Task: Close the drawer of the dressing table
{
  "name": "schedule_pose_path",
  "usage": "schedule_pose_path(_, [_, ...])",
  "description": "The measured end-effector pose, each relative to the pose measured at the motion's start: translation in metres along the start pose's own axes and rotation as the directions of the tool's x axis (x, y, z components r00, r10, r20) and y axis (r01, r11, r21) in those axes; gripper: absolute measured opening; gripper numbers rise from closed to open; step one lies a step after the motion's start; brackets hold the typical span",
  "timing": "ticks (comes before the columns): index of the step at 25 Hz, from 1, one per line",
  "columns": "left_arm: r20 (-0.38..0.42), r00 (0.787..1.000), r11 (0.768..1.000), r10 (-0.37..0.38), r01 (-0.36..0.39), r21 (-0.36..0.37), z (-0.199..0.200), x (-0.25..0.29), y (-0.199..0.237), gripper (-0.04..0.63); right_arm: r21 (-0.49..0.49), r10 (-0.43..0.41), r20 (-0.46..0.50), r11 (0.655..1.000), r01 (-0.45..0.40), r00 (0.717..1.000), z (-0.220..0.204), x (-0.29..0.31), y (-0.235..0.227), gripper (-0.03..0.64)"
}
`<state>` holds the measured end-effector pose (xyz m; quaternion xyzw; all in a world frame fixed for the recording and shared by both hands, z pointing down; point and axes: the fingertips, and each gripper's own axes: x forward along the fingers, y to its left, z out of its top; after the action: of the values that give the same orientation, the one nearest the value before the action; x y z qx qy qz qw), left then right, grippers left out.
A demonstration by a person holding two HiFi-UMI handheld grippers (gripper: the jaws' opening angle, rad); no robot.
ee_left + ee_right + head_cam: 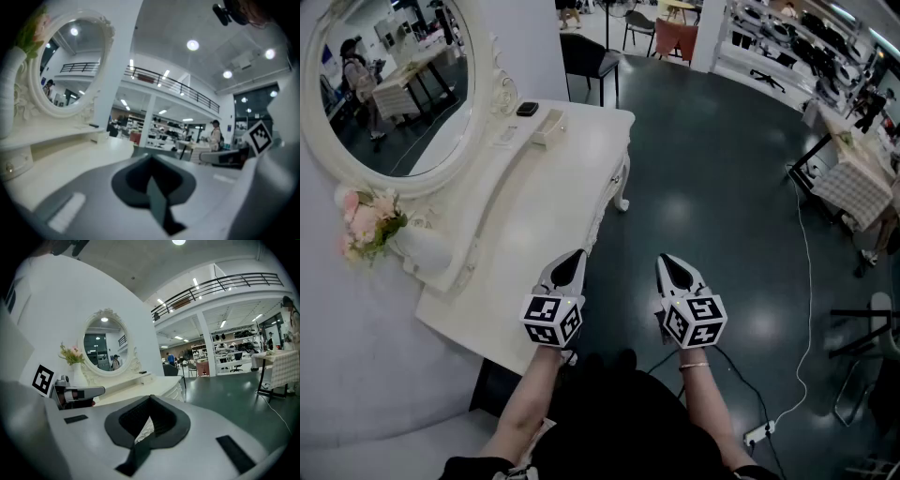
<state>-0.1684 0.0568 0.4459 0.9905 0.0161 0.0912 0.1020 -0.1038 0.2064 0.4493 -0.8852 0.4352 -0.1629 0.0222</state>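
Drawer of the dressing table (553,178) did not stand out anywhere along the tabletop's front edge, so I took it for already pushed home. The left gripper (572,264) hung just off the tabletop's near front corner, the right gripper (673,270) beside it over the floor (722,206). Both had jaws closed on nothing, probably because pushing needs no grasp.

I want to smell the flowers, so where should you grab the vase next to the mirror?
Probably the vase, round its plain white body below the flowers. It stands upright, so keep the jaws level and come from the table's open front. The wall is behind it and the mirror is close beside it.
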Motion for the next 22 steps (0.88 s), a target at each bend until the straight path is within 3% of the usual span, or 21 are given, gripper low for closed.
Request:
schedule_pose_path(19, [0.006, 1.0, 1.0, 0.002, -0.002, 0.002, 0.003, 0.016, -0.007, 0.003, 0.032, 0.024, 0.019, 0.999, -0.024, 1.0, 0.001, 0.008, -0.018, 0.007])
schedule_pose_path(22, [0.009, 1.0, 1.0, 0.005, -0.005, 0.003, 0.004, 0.02, -0.012, 0.003, 0.046, 0.04, 0.019, 0.998, -0.041, 0.999, 0.002, 0.008, -0.023, 0.057])
